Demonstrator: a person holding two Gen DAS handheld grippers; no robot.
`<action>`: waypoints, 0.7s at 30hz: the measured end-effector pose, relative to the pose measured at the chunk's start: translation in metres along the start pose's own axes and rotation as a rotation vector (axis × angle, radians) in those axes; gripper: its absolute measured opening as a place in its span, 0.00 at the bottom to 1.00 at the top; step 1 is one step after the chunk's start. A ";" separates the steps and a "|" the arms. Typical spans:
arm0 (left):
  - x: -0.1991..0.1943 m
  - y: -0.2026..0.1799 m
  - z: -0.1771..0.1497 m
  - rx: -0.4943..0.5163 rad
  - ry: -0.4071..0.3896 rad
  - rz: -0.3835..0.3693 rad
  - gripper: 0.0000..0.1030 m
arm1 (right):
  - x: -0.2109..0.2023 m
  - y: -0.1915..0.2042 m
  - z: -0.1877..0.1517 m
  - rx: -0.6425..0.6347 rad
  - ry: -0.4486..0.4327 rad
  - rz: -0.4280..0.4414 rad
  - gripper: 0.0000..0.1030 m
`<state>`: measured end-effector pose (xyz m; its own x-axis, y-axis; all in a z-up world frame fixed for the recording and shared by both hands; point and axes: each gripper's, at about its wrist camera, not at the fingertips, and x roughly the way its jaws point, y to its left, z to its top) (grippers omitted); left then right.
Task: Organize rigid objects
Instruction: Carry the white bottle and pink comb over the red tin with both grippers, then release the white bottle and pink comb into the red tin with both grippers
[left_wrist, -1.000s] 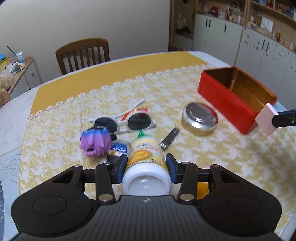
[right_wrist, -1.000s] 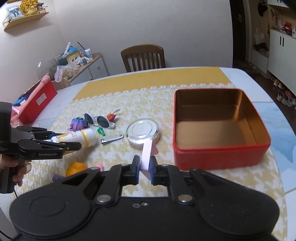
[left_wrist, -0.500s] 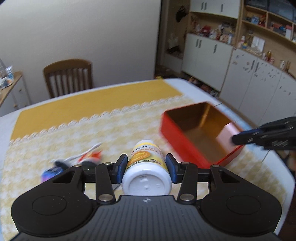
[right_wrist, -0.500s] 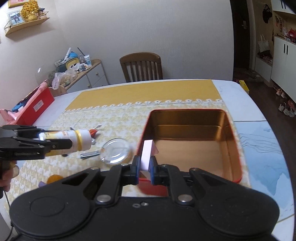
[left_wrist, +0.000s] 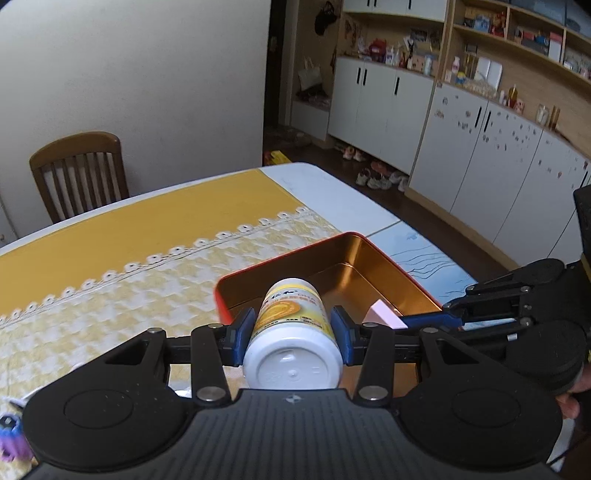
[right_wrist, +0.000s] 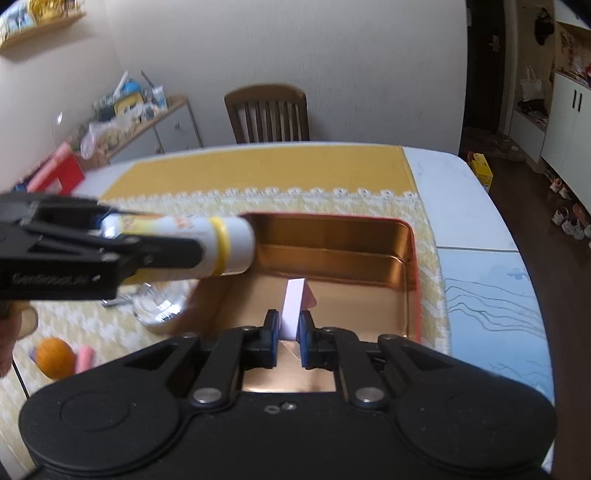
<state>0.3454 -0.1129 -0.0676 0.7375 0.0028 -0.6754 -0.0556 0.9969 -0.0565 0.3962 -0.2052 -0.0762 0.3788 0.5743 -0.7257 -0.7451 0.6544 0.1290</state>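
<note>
The left hand-held gripper (left_wrist: 293, 332) pinches a white bottle with a yellow label (left_wrist: 291, 332) between its blue pads, which press on the bottle's sides. The bottle lies roughly lengthwise along the fingers, its flat white base toward the camera. In the right wrist view the same bottle (right_wrist: 221, 245) reaches in from the left and its far end sits over the left rim of the red tin (right_wrist: 413, 266).

The right hand-held gripper (right_wrist: 288, 334) is pressed together on a thin pink block (right_wrist: 293, 308), which stands upright on edge between the pads. The block is over the tin's coppery inside, near the front wall; whether it touches the floor of the tin cannot be told. In the left wrist view the block (left_wrist: 384, 314) shows just right of the bottle, with the right hand-held gripper (left_wrist: 417, 320) coming in from the right edge and part of a hand (left_wrist: 570, 404) behind it.

The tin (left_wrist: 369, 251) is open and sits on the counter (left_wrist: 369, 206), on a yellow-and-white patterned cloth (left_wrist: 147, 295). Left of the tin, on the cloth, lie a round silvery lid (right_wrist: 159, 306), blurred, an orange ball (right_wrist: 55, 357) and a pink piece (right_wrist: 85, 357) just beside the ball. A purple toy (left_wrist: 11, 441) shows at the lower left edge of the left wrist view. A wooden chair (right_wrist: 267, 114) stands at the far side of the counter.
</note>
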 end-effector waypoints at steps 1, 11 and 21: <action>0.007 -0.002 0.002 -0.004 0.009 -0.001 0.43 | 0.003 -0.003 0.000 -0.010 0.011 -0.006 0.10; 0.059 -0.011 0.010 -0.018 0.072 -0.003 0.43 | 0.033 -0.015 0.004 -0.085 0.100 -0.024 0.10; 0.087 -0.015 0.010 -0.032 0.147 -0.010 0.43 | 0.043 -0.011 0.003 -0.166 0.135 -0.015 0.13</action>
<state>0.4172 -0.1266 -0.1185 0.6320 -0.0211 -0.7747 -0.0719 0.9937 -0.0858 0.4222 -0.1862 -0.1068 0.3217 0.4867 -0.8122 -0.8243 0.5660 0.0128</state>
